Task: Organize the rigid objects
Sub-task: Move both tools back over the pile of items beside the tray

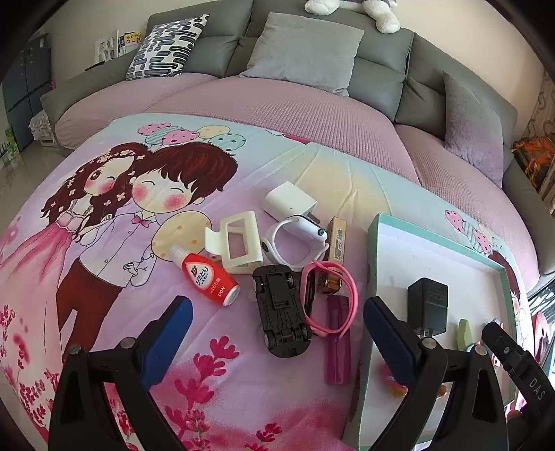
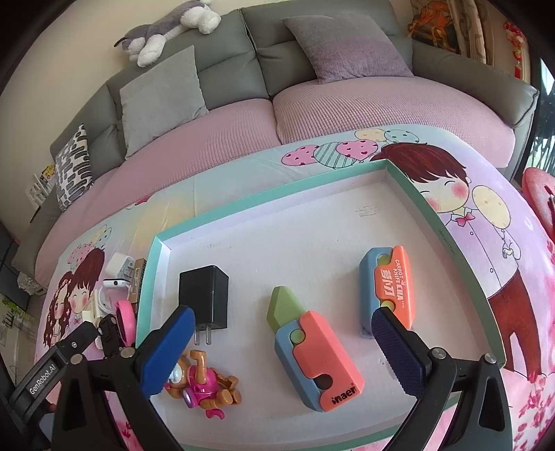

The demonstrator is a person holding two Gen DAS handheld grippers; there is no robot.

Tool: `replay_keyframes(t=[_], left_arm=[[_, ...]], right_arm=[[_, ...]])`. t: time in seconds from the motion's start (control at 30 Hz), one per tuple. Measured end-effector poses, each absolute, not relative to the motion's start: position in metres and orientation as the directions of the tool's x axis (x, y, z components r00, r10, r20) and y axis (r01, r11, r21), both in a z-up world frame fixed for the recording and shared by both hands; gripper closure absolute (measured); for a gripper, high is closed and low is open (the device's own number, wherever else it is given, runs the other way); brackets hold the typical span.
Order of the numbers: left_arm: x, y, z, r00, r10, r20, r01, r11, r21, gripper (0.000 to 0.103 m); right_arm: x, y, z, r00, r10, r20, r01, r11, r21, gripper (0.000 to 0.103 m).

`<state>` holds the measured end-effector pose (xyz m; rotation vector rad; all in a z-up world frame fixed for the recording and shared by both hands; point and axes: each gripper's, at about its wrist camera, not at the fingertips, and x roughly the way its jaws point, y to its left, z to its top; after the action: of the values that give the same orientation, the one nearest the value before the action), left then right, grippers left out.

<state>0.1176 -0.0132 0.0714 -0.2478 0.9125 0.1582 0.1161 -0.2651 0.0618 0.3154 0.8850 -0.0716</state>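
Observation:
My left gripper [image 1: 277,312] is open over the bedspread, its blue pads on either side of an upturned black toy car [image 1: 288,333] without touching it. Around the car lie a red-and-white bottle [image 1: 208,277], a cream hair clip [image 1: 236,243], a white watch [image 1: 298,243], a white charger [image 1: 289,203], a pink band [image 1: 334,298] and a magenta stick [image 1: 338,347]. My right gripper [image 2: 282,322] stands open above the teal-rimmed tray [image 2: 270,196]. In the tray lie a black charger [image 2: 204,298], an unfolded carrot knife toy [image 2: 312,357], a folded one [image 2: 388,288] and a pink robot toy [image 2: 204,381].
A gold box [image 1: 335,243] lies against the tray's left wall [image 1: 373,263]. A grey sofa with cushions [image 1: 305,52] and a plush dog [image 2: 166,31] stands behind the printed spread. The far half of the tray floor [image 2: 312,222] is bare.

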Motion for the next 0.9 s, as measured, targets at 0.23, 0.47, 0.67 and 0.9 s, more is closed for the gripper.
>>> replay_keyframes(t=[0.23, 0.47, 0.67, 0.9], left_arm=[[0.115, 0.001, 0.074, 0.623, 0.038, -0.781, -0.255, 0.954, -0.158, 0.004], [0.110, 0.032, 0.078, 0.647, 0.084, -0.758, -0.326, 0.929, -0.175, 0.004], [0.104, 0.061, 0.079, 0.667, 0.139, -0.732, -0.399, 0.896, -0.194, 0.004], [0.099, 0.080, 0.076, 0.682, 0.138, -0.718, -0.433, 0.868, -0.245, 0.004]], right_arm=[[0.115, -0.251, 0.069, 0.663, 0.081, -0.744, 0.148, 0.961, 0.236, 0.000], [0.115, -0.229, 0.077, 0.689, 0.123, -0.715, 0.092, 0.963, 0.255, 0.000], [0.121, -0.208, 0.080, 0.680, 0.173, -0.712, 0.043, 0.961, 0.275, 0.000], [0.126, -0.178, 0.086, 0.673, 0.204, -0.711, -0.023, 0.966, 0.256, 0.000]])
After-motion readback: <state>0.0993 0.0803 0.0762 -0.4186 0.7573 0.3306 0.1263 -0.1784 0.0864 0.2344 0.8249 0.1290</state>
